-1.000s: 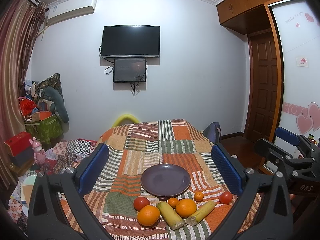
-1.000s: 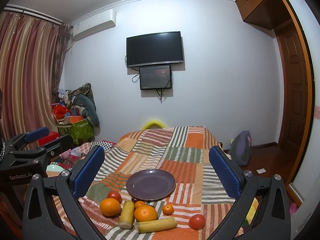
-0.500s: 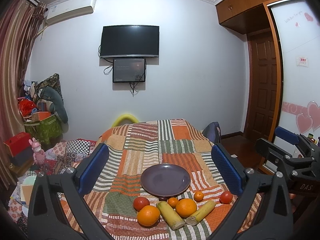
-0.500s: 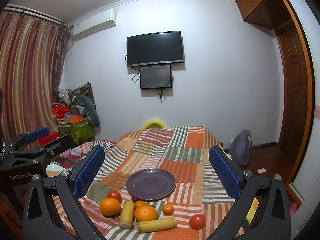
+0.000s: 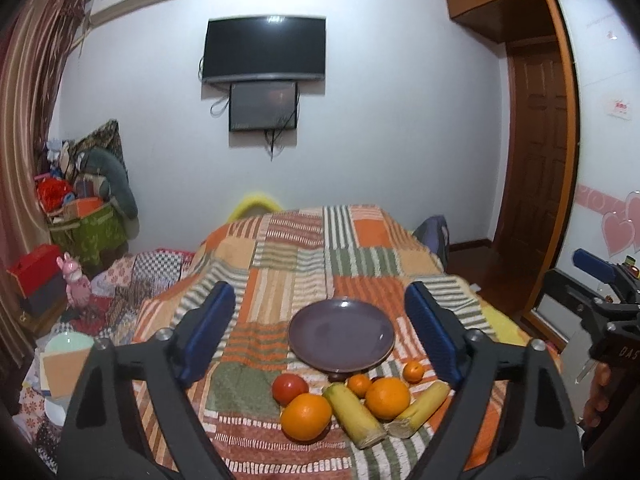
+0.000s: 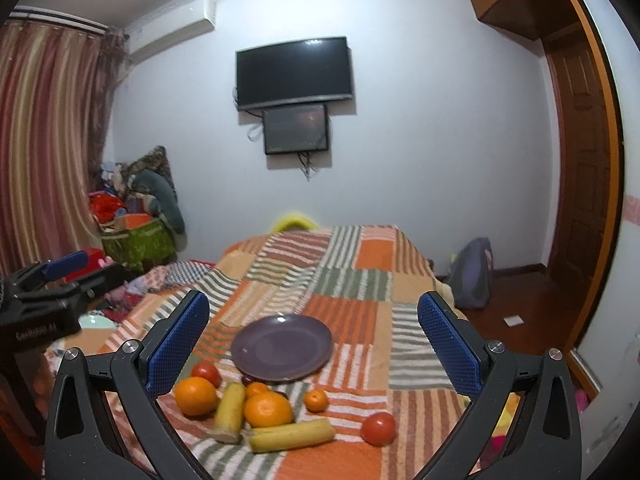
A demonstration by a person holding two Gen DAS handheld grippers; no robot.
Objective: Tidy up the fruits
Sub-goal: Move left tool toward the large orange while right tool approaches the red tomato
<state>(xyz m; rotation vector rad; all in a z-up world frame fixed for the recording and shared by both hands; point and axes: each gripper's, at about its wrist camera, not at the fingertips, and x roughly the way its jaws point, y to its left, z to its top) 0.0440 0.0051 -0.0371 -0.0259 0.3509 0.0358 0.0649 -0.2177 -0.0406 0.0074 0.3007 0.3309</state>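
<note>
Fruit sits in a loose cluster on the patchwork striped blanket (image 5: pixel 288 280), at the near edge of the purple plate (image 5: pixel 341 335). The plate is bare, glossy, and raised on a small foot.

Left wrist view, left to right:
- red tomato (image 5: pixel 290 389), smooth and shiny, just behind the big orange
- big orange (image 5: pixel 306 416), nearest the camera, touching or nearly touching the tomato
- yellow stalk piece (image 5: pixel 353 417) with a cut fibrous end, lying diagonally; it looks like sugarcane or a peeled banana, can't tell which
- small mandarin (image 5: pixel 359 385) tucked against the plate's foot
- second orange (image 5: pixel 387 398), wedged between the two yellow pieces
- second yellow piece (image 5: pixel 418 409), angled the other way, cut end toward the first
- another small mandarin (image 5: pixel 413 371), slightly apart, right of the plate

Right wrist view adds a second tomato (image 6: pixel 378 428), alone and well to the right of the cluster.

Left gripper (image 5: pixel 320 332): jaws are closing with nothing between the blue pads; they frame the plate from above the blanket.
Right gripper (image 6: pixel 314 352): jaws spread wide and empty, with the plate and most of the fruit seen between the fingers.

Each gripper shows at the edge of the other's view. Frames are slightly motion-blurred.
</note>
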